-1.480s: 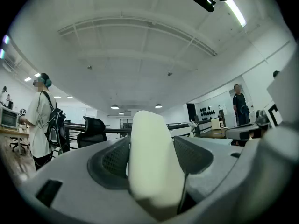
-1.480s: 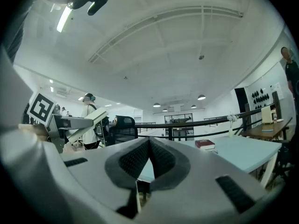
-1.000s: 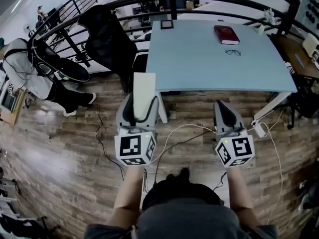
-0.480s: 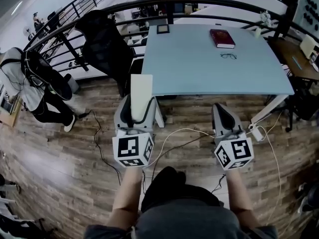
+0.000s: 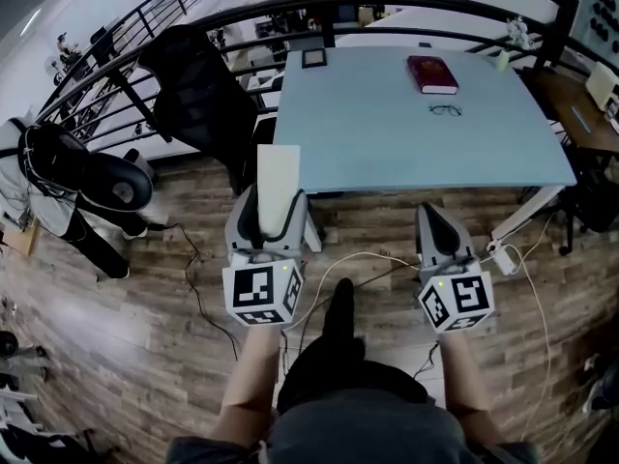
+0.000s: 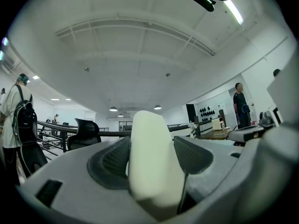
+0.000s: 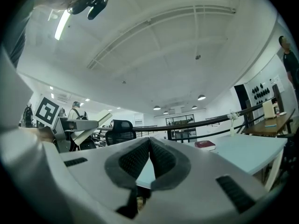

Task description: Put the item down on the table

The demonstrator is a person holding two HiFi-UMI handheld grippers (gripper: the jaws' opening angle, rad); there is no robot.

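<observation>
Jaws shut: left gripper (image 5: 274, 211) clamps block (image 5: 278, 172), right gripper (image 5: 437, 222) empty. Edged slightly nearer table (image 5: 387, 143) within 1 s; block seemingly short of table edge, unplaced.

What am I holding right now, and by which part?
The left claw grips a cream-white slab by one end; the rest sticks out forward. The right claw is shut and empty.
</observation>
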